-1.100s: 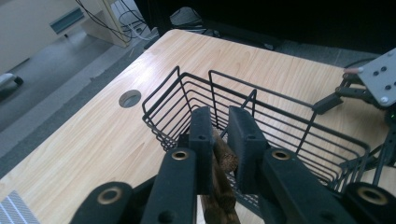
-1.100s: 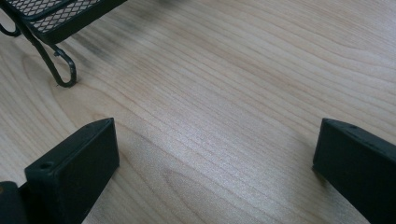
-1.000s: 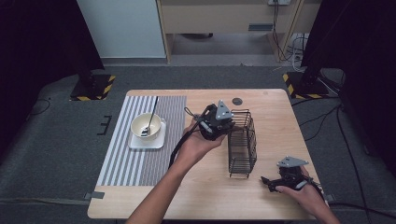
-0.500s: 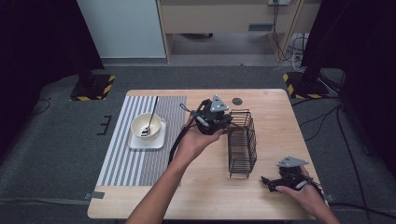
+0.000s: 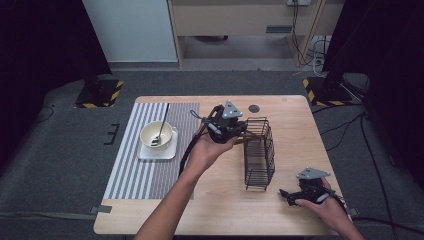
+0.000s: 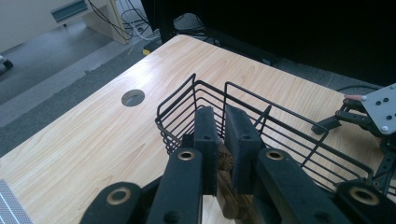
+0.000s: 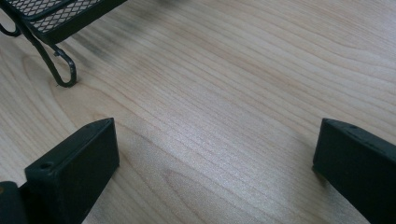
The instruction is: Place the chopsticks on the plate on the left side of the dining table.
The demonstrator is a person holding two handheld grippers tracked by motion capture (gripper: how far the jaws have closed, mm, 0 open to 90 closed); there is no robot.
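A black wire basket (image 5: 260,150) stands upright on the wooden table (image 5: 220,200), right of centre. My left gripper (image 5: 239,134) reaches in at the basket's top left. In the left gripper view the left gripper (image 6: 223,114) has its jaws nearly together on a brown wooden handle (image 6: 225,162) at the basket's rim (image 6: 280,126). My right gripper (image 5: 287,196) rests low near the table's front right corner, apart from the basket. In its own view the right gripper (image 7: 215,135) stands wide open over bare wood, with a basket foot (image 7: 60,65) ahead at the left.
A cream bowl (image 5: 156,136) with a spoon in it sits on a white square plate (image 5: 150,152), on a striped mat (image 5: 150,170) at the table's left. A round cable hole (image 5: 254,108) lies near the far edge. Dark floor surrounds the table.
My left gripper has shifted a little toward the far side of the table at the basket's top. The basket and my right hand have kept still.
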